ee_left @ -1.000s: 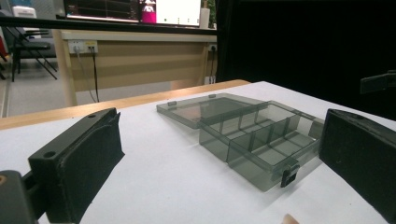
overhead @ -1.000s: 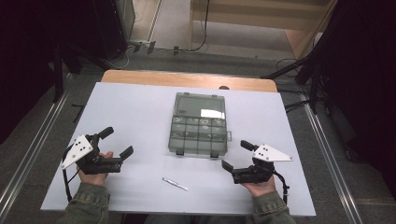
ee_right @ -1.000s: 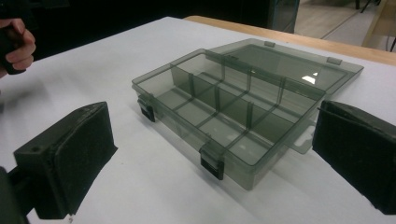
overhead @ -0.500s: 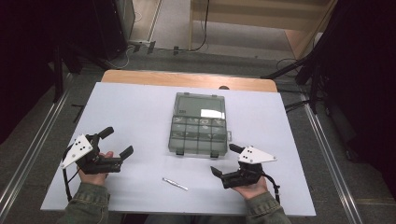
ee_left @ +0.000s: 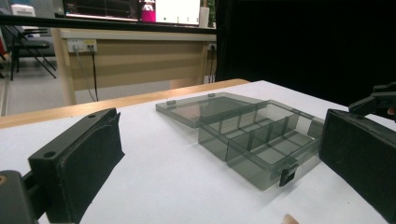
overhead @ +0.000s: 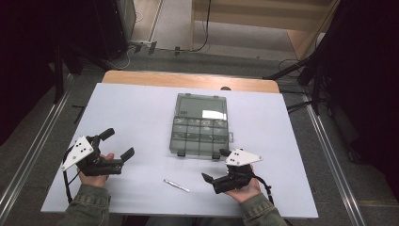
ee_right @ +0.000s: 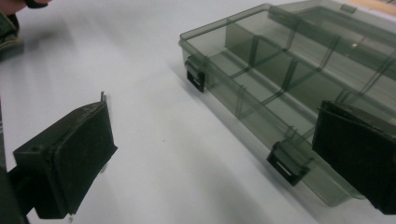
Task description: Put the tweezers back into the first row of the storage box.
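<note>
Jaws spread wide and empty on both the left gripper (overhead: 117, 143), lower left of the high view, and the right gripper (overhead: 215, 165), lower centre; between them a small metal pin (overhead: 176, 185) lies on the white table (overhead: 136, 108), the open smoky compartment box (overhead: 200, 125) mid-frame, nothing barring either

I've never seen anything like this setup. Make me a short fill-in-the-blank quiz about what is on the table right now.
1. The smoky clear compartment box sits with its lid ____.
2. The small silvery rod lies on the white table between the box and the table's ____ edge.
3. Both the left gripper and the right gripper have their jaws ____.
4. The two dark latches are on the box's ____ wall, facing the person.

Missing words: open; near; open; front
</note>
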Demonstrator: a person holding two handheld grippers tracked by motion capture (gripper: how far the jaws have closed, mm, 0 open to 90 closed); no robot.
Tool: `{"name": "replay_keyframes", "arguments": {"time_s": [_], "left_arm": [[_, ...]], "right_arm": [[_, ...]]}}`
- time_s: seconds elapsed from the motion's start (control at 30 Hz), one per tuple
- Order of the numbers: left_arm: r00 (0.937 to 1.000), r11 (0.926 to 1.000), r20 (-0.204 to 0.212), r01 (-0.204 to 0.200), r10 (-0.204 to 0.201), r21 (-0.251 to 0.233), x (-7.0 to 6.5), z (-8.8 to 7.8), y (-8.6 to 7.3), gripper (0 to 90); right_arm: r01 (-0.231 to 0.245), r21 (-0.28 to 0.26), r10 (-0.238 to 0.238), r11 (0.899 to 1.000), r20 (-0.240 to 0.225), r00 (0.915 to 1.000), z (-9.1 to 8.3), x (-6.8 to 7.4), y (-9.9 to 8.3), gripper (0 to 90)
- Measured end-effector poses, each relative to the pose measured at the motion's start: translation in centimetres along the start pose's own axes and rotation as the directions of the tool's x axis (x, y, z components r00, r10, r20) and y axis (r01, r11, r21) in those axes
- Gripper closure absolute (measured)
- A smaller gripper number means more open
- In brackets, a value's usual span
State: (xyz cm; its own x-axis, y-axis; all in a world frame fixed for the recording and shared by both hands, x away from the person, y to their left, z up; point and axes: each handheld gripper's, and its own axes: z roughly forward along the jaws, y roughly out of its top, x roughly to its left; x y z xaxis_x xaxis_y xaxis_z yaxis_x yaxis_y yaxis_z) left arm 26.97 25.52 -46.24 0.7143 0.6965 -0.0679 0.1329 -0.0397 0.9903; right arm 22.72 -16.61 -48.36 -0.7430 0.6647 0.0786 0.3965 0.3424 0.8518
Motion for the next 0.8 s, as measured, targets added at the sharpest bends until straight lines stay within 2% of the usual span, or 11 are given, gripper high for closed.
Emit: {"name": "replay_keyframes", "arguments": {"time_s": [0.33,0.37,0.5,0.63,0.8], "left_arm": [[1.0,1.0,0.0,-0.002,0.002,0.006,0.0,0.0,0.0,0.0],[1.0,1.0,0.0,-0.001,0.001,0.006,0.0,0.0,0.0,0.0],[1.0,1.0,0.001,-0.001,0.001,0.006,0.0,0.0,0.0,0.0],[1.0,1.0,0.002,0.002,-0.002,0.006,0.0,0.0,0.0,0.0],[1.0,1.0,0.001,0.009,-0.009,0.005,0.1,0.0,0.0,0.0]], "right_arm": [[0.016,0.075,-0.012,0.997,-0.052,0.9986,1.5,0.7,0.7,0.0],[0.018,0.098,-0.012,0.995,-0.065,0.9978,1.9,0.8,0.8,0.0],[0.029,0.132,-0.017,0.991,-0.09,0.9958,2.6,1.2,1.1,2.2],[0.042,0.147,-0.028,0.988,-0.094,0.9952,3.0,1.6,1.4,3.1],[0.051,0.197,-0.029,0.979,-0.113,0.9932,3.6,2.2,2.0,6.2]]}}
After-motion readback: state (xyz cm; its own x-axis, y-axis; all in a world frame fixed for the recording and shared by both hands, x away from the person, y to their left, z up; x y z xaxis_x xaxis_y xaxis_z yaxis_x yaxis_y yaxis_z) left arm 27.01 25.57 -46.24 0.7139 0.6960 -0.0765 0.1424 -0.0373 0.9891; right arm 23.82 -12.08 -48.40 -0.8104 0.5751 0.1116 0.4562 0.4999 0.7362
